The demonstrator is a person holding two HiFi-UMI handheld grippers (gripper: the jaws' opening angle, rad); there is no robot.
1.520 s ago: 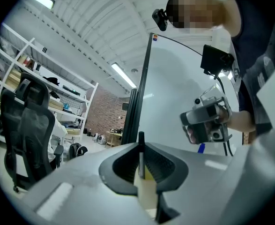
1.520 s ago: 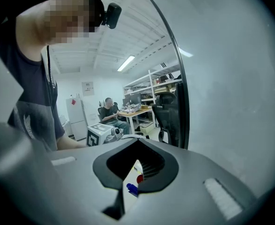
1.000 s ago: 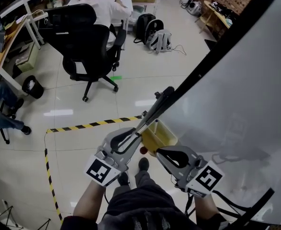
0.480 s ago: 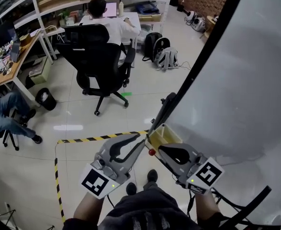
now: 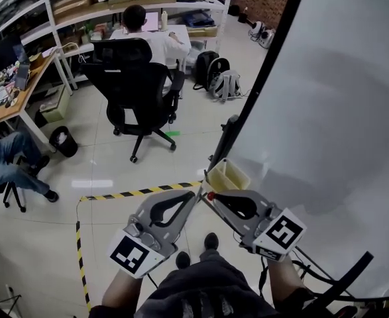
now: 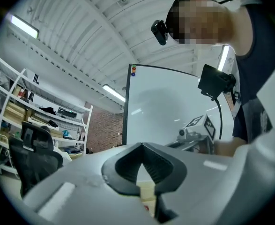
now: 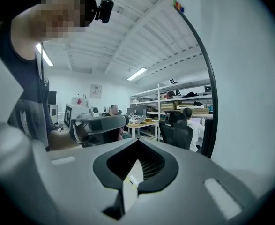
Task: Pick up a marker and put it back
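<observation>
Marker [image 5: 211,195] looks pinched at the closed tips of the right gripper [image 5: 215,197], red end poking toward the left gripper [image 5: 196,195], which is clamped on nothing. The yellow tray [image 5: 237,177] sits just ahead of the right tips, so that hand's nearer.

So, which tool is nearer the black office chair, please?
Left. The left tool is over the floor on the chair's side; the right tool, gripping a marker, is beside the whiteboard.
</observation>
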